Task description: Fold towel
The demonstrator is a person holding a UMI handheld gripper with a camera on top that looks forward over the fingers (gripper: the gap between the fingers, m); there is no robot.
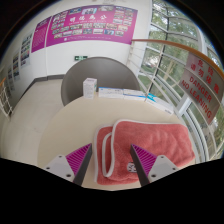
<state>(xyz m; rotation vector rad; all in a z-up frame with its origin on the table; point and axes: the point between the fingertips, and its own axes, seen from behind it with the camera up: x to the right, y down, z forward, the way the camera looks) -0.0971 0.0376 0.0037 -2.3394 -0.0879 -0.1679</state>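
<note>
Nearest the camera, the gripper (112,165) shows its two fingers, each with a magenta pad (78,160) on the inner face; their bases are cut off below. The fingers stand well apart, wide open, and nothing is pinched between them.

The towel (145,152), pink with a pale border, lies flat on the round white table (70,135). It sits mostly ahead of and around the right finger: that finger's tip appears to rest over the towel's near part, while the left finger stands over bare table just beside the towel's left edge. The near left corner of the towel lies in the gap between the fingers. Whether the right fingertip actually touches the cloth is hard to make out. The towel's near edge is partly hidden behind the right finger, and it seems to be already doubled over, though the layers cannot be told apart for certain.

Beyond the towel, at the table's far side, lies a white box (122,93) with a smaller box (90,86) standing beside it; their markings are too small to read. Farther off, pink posters (88,24) hang on the wall, and a glass railing (185,75) runs along the right.
</note>
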